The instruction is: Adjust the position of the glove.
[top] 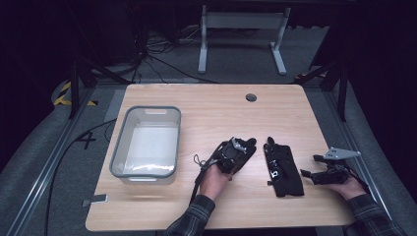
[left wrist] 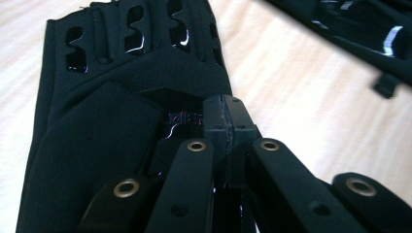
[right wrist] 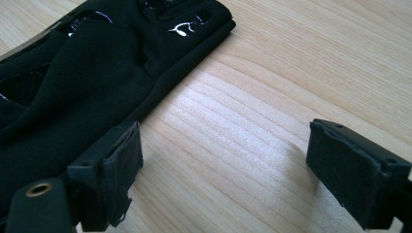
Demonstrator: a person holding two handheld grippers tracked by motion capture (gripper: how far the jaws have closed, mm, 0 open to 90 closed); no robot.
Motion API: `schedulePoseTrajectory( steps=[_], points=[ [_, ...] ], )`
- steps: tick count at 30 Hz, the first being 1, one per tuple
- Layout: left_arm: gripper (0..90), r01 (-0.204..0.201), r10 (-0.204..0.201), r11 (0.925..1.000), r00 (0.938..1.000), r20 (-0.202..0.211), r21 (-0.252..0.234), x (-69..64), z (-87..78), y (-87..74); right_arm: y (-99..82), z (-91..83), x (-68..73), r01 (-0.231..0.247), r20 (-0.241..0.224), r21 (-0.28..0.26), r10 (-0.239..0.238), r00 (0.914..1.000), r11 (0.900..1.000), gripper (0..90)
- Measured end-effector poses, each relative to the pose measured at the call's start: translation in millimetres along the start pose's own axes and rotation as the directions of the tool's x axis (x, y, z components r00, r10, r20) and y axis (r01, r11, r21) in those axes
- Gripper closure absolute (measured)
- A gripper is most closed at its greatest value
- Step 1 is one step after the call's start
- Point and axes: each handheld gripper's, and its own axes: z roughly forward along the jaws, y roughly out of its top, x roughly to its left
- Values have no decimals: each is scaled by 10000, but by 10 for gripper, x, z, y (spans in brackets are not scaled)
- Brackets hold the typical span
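We see two black gloves on the wooden bench (top: 211,206). The left gripper (left wrist: 225,114) has its fingers (left wrist: 215,119) pressed together, pad against pad, and they pinch the edge of one black glove (left wrist: 111,97) at its cuff; that glove lies ahead of and to the left of these fingers in the left gripper view, its slotted, glossy back pointing away from them. In the high view the same gripper (top: 241,147) sits near the middle of the bench with this glove under and beyond its tips.

The second black glove (top: 282,169) lies flat between the two grippers, just to the right of the left one and apart from it. The right gripper (top: 310,166) rests at the right edge of the bench with its fingers wide apart and nothing between them but bare wood. In the right gripper view (right wrist: 223,165) the left-hand finger (right wrist: 114,170) stands at the very edge of the second glove (right wrist: 73,87); we cannot tell whether it touches the fabric, and the other finger is well clear of it.

A grey plastic bin (top: 120,142) stands well to the left of the left gripper's fingers.
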Motion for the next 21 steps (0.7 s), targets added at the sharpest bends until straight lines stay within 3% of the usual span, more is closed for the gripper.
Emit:
schedulePoseTrajectory(
  steps=[5, 9, 13, 16, 21],
  points=[
    [898, -134, 134, 9999, 9998, 136, -31, -77, 15, 21, 0, 0, 0, -1, 3, -1, 1, 10000, 10000, 135],
    [899, -150, 152, 9992, 9999, 58, -359, -63, -124, 39, -1, -1, 1, 3, -3, 0, -3, 10000, 10000, 135],
    [899, -185, 162, 9985, 9989, -451, -518, -6, -326, -3, -1, -1, 2, -3, -3, 2, 3, 10000, 10000, 135],
    [899, 60, -112, 9983, 9958, -905, -585, 77, -440, -87, -1, -1, 2, 2, -4, 2, -2, 10000, 10000, 135],
    [899, 430, -507, 9972, 9904, -1288, -619, 182, -480, -157, -1, -1, 1, 6, -4, 6, -6, 10000, 10000, 135]
  ],
)
